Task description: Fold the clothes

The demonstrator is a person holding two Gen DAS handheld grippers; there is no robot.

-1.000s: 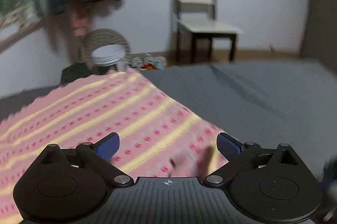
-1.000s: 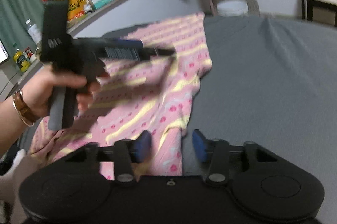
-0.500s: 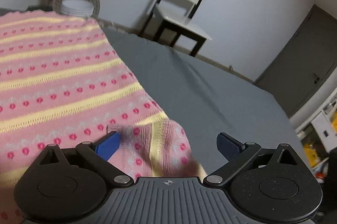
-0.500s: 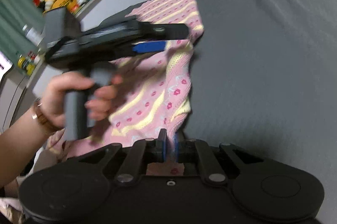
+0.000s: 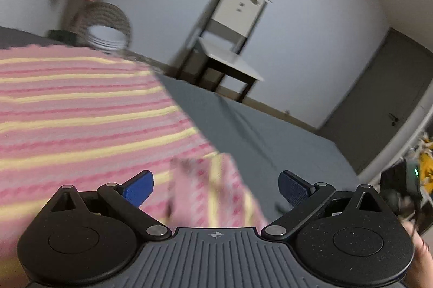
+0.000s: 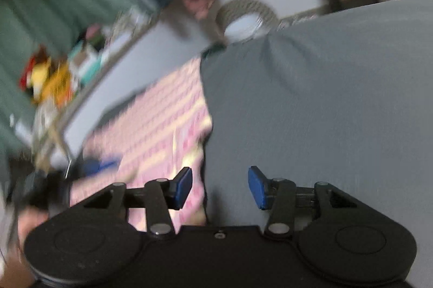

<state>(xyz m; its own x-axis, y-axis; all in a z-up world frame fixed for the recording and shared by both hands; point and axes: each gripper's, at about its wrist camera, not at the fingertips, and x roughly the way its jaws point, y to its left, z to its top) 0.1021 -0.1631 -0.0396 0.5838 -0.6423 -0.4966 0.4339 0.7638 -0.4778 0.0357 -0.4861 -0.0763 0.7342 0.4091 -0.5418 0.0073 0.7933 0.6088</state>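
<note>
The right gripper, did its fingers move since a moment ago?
Yes. The right gripper, shut on the pink sweater before, now stands open over the grey bed.

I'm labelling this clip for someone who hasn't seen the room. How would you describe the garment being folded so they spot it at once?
Start from the wide grey bed sheet that fills the lower part of both views. On its left side lies the pink knitted garment, flat, with one flap turned over at its near edge. It is the only patterned thing on the bed: pink with pale yellow stripes and rows of darker pink dots.
</note>
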